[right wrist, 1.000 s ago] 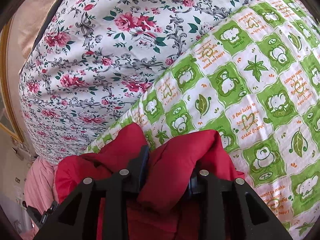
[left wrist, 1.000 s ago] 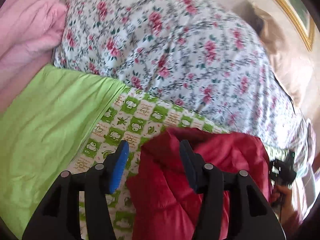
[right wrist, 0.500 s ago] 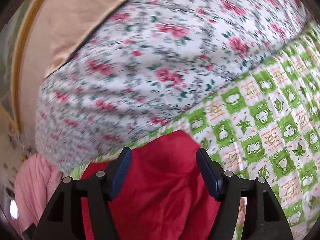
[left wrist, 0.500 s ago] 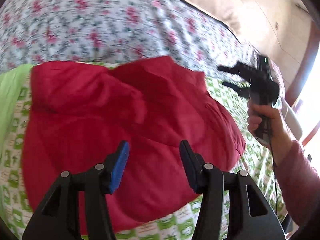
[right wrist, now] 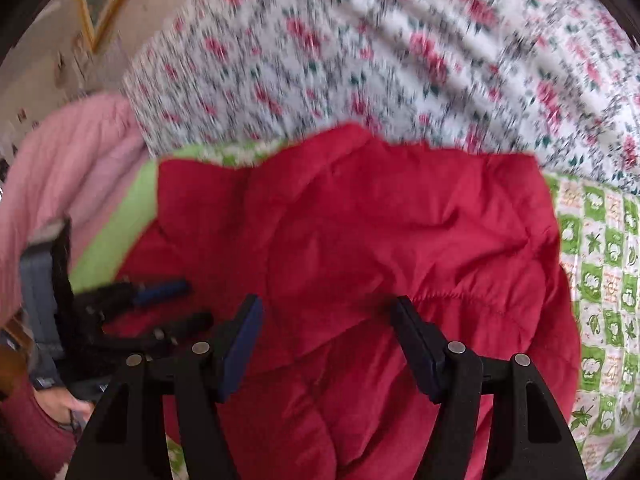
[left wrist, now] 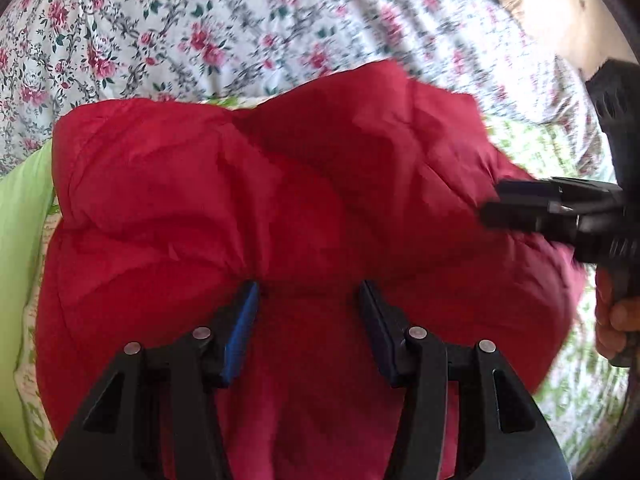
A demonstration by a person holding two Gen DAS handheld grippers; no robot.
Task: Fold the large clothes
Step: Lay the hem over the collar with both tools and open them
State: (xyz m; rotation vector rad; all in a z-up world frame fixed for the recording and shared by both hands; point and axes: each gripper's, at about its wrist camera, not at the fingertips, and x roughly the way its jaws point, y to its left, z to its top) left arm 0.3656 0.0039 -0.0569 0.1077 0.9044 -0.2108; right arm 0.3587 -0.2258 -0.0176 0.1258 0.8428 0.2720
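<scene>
A red padded jacket (left wrist: 280, 200) lies bunched in a folded heap on the bed and fills the middle of both views (right wrist: 360, 232). My left gripper (left wrist: 308, 292) is open, its fingertips low over the jacket's near part with only flat fabric beneath the gap. My right gripper (right wrist: 328, 308) is open too, above the jacket, gripping nothing. Each gripper shows in the other's view: the right gripper (left wrist: 492, 202) hovers at the jacket's right edge, held by a hand (left wrist: 612, 320). The left gripper (right wrist: 192, 302) hangs over the jacket's left side.
The jacket rests on a green-and-white checked sheet (right wrist: 600, 280) with a plain lime cloth (left wrist: 20, 220) at its left. A floral quilt (left wrist: 200, 32) is piled behind. A pink garment (right wrist: 68, 160) lies at the far left, and a wall with a gold frame (right wrist: 86, 4) stands beyond it.
The right gripper let go of the red fold it pinched, opened and drew back. The left gripper swung from the bare sheet over the jacket and sank toward it.
</scene>
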